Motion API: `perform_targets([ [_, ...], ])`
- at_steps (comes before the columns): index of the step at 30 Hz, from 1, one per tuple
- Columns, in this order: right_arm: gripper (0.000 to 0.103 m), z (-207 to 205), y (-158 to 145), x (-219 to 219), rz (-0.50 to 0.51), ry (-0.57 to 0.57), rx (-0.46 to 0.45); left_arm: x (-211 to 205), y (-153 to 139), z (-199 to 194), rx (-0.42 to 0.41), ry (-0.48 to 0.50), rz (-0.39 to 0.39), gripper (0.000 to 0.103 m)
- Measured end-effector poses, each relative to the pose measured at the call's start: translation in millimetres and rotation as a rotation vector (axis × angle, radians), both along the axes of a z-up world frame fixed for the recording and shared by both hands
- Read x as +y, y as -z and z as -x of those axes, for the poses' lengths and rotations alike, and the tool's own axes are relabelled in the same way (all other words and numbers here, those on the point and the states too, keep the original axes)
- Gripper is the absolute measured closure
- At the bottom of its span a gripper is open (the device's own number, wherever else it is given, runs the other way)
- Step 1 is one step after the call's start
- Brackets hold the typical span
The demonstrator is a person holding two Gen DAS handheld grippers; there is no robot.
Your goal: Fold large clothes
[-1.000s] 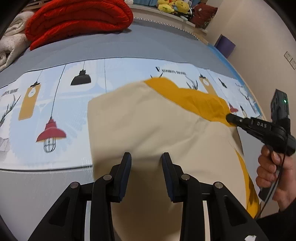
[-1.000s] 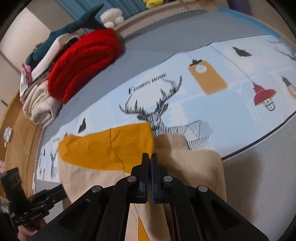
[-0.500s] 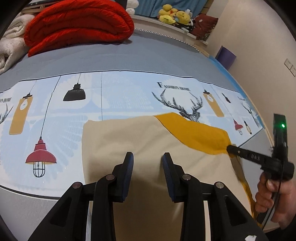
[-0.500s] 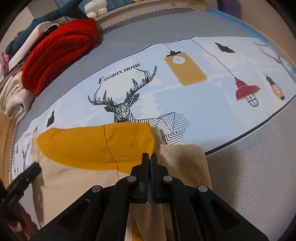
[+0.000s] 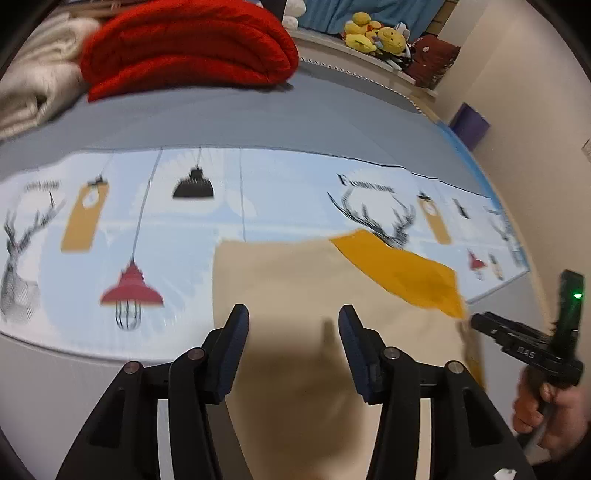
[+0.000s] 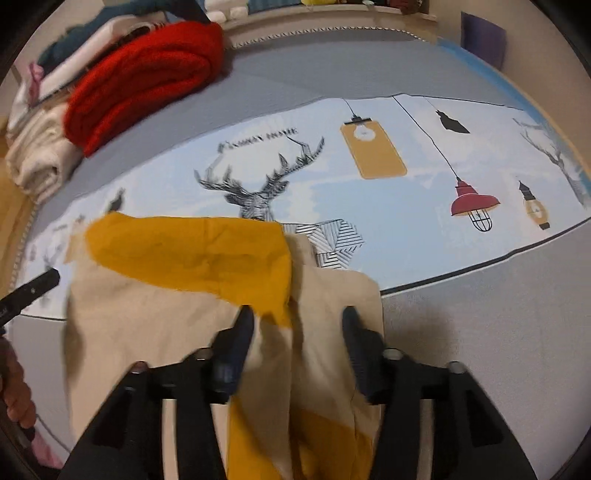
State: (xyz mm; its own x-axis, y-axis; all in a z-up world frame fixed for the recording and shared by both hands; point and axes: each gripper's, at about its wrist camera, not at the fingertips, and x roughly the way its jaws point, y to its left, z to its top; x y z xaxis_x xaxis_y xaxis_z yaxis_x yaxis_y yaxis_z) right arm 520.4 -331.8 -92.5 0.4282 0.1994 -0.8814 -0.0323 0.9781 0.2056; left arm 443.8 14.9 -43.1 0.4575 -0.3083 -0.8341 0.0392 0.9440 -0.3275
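Note:
A beige garment [image 5: 295, 291] with a mustard-yellow part [image 5: 402, 273] lies folded on the printed bed sheet near the front edge. My left gripper [image 5: 293, 325] is open and empty, hovering over the beige cloth. My right gripper [image 6: 297, 325] is open over the garment [image 6: 155, 325], just behind the edge of the yellow flap [image 6: 192, 254]; nothing is held between the fingers. The right gripper also shows at the right of the left wrist view [image 5: 476, 325], and the left gripper's tip shows at the left of the right wrist view [image 6: 48, 277].
A printed sheet [image 5: 258, 199] with deer and lamps covers the grey bed [image 5: 221, 122]. A folded red blanket [image 5: 188, 48] and cream blankets [image 5: 33, 96] lie at the back. Plush toys [image 5: 373, 33] sit on the far ledge. A wall [image 5: 535, 110] runs along the right.
My right gripper has opened and let go of the yellow flap, which now lies on the beige cloth. Both grippers have pulled back a little toward the bed's front edge.

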Motion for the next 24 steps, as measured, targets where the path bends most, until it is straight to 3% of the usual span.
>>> perform_targets([
  [4, 0.049, 20, 5, 0, -0.107, -0.101, 0.105, -6, 3, 29, 0.072, 0.088, 0.013, 0.056],
  [6, 0.049, 34, 21, 5, -0.020, -0.148, 0.191, -14, 11, 48, 0.133, 0.126, -0.024, 0.053],
  [9, 0.046, 58, 48, 6, 0.132, -0.194, 0.269, -24, 41, 83, 0.323, 0.176, -0.144, 0.046],
  [11, 0.046, 69, 51, -2, 0.215, -0.179, 0.279, -24, 43, 109, 0.344, 0.177, -0.203, 0.046],
  [14, 0.046, 90, 30, -14, 0.240, -0.133, 0.232, -22, 7, 149, 0.228, 0.150, -0.261, 0.046],
  [16, 0.046, 111, -6, -20, 0.199, -0.090, 0.115, -24, -23, 175, 0.105, 0.119, -0.274, 0.046],
  [18, 0.046, 135, -39, -21, 0.153, -0.062, 0.005, -27, -52, 203, -0.013, 0.066, -0.276, 0.039],
  [20, 0.046, 173, -77, -15, 0.146, -0.047, -0.134, -32, -77, 237, -0.130, -0.008, -0.270, 0.018],
  [24, 0.027, 249, -115, 2, 0.181, -0.004, -0.303, -44, -101, 295, -0.284, -0.073, -0.218, 0.010],
])
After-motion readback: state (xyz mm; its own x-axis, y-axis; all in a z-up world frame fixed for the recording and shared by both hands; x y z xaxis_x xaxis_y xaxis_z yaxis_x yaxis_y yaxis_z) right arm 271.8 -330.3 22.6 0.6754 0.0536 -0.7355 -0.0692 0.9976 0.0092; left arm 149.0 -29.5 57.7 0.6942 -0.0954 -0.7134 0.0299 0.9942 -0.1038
